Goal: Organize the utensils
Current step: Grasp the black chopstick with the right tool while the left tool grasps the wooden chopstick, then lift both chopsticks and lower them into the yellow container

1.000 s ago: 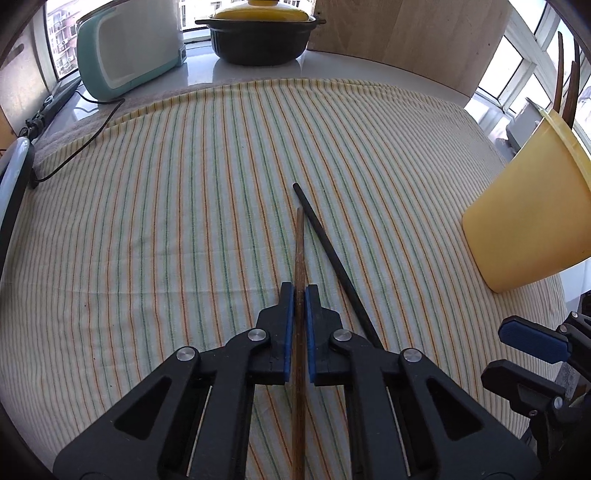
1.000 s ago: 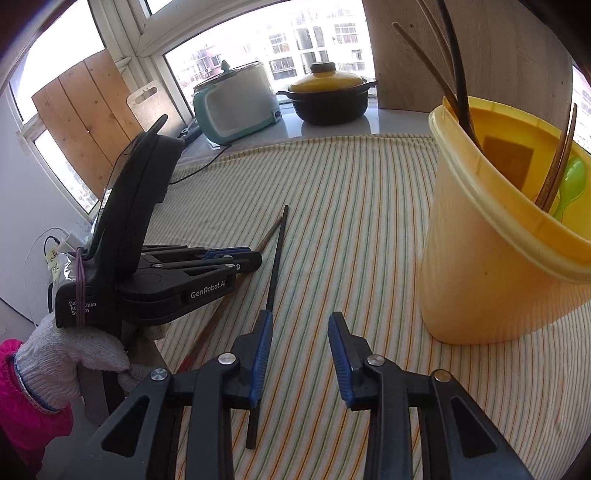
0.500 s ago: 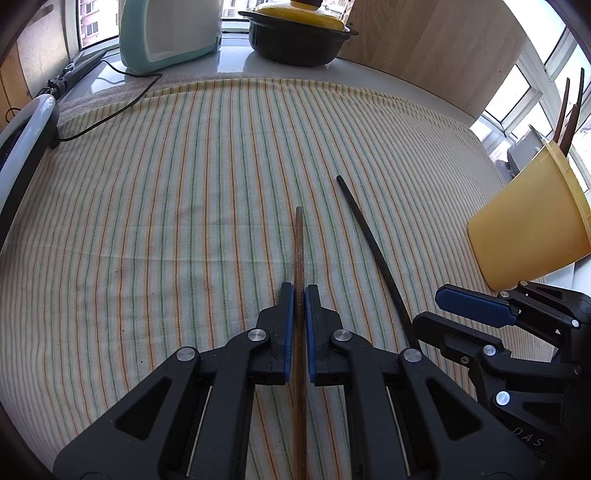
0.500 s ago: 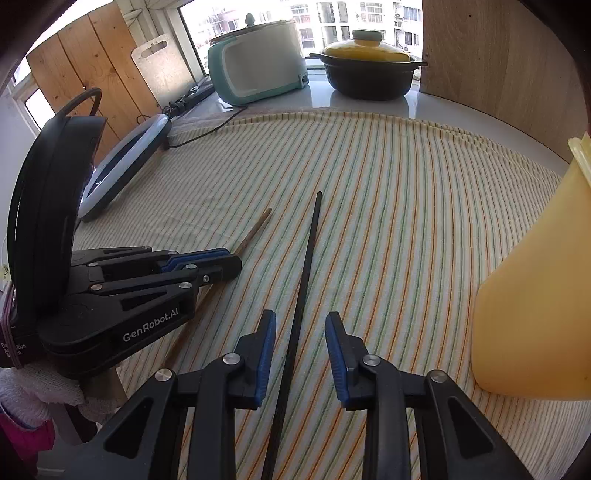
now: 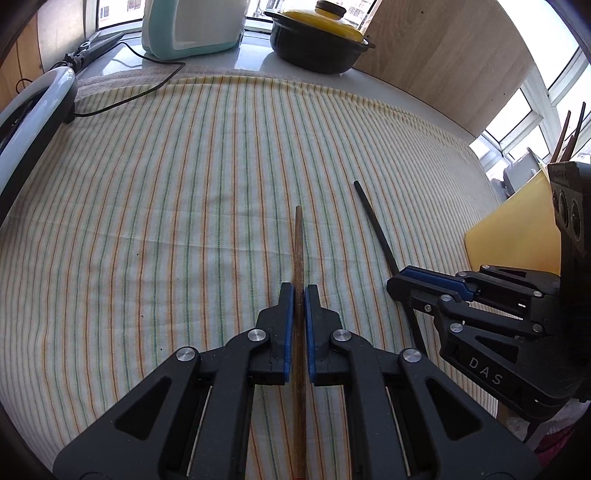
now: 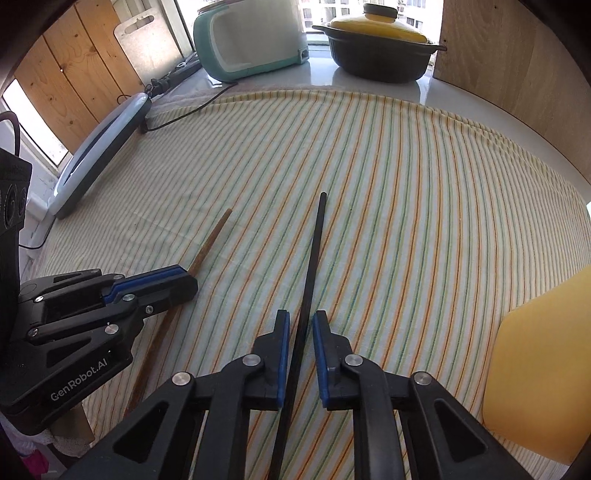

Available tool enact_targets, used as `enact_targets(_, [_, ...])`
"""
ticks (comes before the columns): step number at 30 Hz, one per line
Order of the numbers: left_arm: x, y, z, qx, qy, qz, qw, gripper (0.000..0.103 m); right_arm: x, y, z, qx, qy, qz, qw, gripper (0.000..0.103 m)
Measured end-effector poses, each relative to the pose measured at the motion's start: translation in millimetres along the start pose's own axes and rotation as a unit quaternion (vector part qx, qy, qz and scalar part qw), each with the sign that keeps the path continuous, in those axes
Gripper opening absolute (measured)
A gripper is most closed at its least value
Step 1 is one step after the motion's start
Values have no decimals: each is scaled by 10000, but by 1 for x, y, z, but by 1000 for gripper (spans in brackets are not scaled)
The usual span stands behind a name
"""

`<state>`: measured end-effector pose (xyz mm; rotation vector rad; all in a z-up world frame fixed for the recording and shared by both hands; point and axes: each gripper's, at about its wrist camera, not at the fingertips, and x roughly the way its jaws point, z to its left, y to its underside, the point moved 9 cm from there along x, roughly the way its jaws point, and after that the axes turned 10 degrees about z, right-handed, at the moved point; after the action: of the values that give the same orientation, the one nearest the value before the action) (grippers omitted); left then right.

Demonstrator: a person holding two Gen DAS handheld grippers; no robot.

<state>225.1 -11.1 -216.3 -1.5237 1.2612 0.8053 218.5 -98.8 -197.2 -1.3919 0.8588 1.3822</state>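
Note:
My left gripper [image 5: 299, 291] is shut on a brown wooden chopstick [image 5: 299, 240], which points forward over the striped cloth. It also shows in the right wrist view [image 6: 208, 245], held by the left gripper [image 6: 184, 282]. My right gripper [image 6: 299, 319] is open, its jaws on either side of a black chopstick [image 6: 314, 251] that lies on the cloth. The black chopstick [image 5: 375, 223] and right gripper [image 5: 399, 282] also show in the left wrist view. A yellow utensil cup [image 5: 517, 232] with several sticks stands to the right.
A striped cloth [image 5: 184, 184] covers the table. At the back stand a teal appliance [image 5: 192, 26] and a black pot with a yellow lid [image 5: 317, 40]. A ring light [image 5: 26, 122] and its cable lie at the left. A wooden board [image 5: 443, 55] leans at the back right.
My right gripper has moved left and down, so the black chopstick now lies between its jaws. My left gripper stays shut on the brown chopstick and has turned a little left.

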Motion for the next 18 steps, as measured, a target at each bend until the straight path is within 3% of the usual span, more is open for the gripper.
enact_targets(10, [-15,2,4,-106,170,-179,9996,4,-8,5,-4,230,-384,-108,9989,3])
enact_targets(18, [-49,4,-12,39,309,-687,9971,4,-55,20,3,132,-658,-716,9952,3])
